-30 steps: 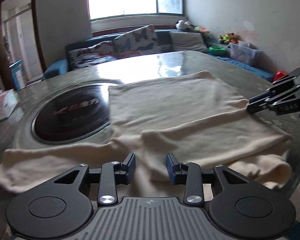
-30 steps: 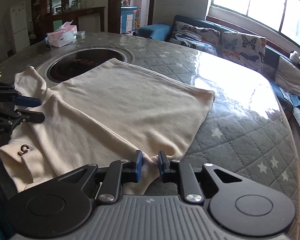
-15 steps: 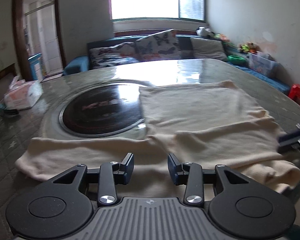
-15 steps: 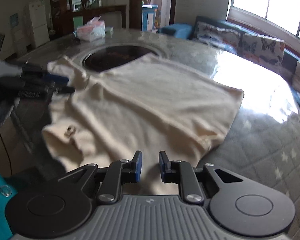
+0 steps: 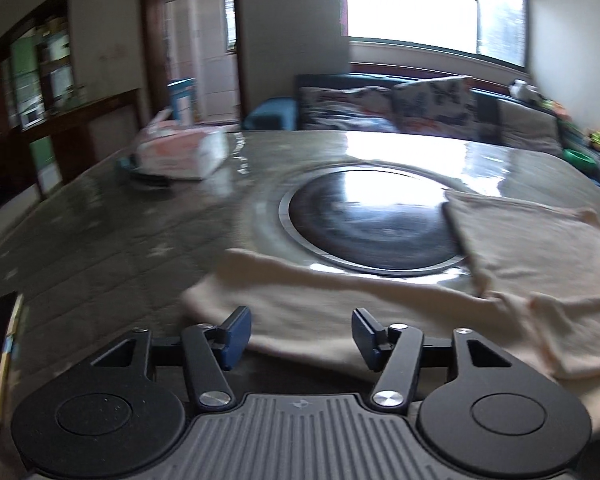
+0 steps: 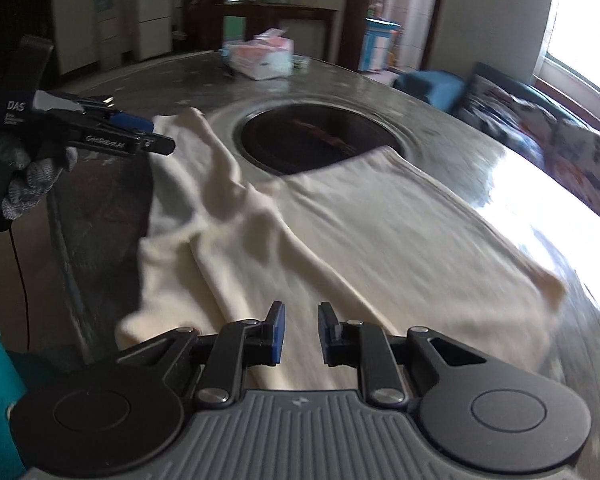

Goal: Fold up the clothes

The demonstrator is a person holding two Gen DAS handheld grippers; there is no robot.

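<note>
Cream garment (image 6: 380,232) lies flat on worktop (image 5: 120,240), partly over the round dark inset (image 5: 364,220). In right view its long axis runs lower left to right edge, sleeve (image 6: 196,152) pointing upper left. Left gripper (image 5: 300,332): jaws opening, nothing pinched. Right gripper (image 6: 300,334): narrow gap, holds nothing.

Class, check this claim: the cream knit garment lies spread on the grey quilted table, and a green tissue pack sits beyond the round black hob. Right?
Not quite: the tissue pack is pink and white, as the right wrist view shows. The cream knit garment does lie on the grey quilted table, beside the round black hob.
</note>
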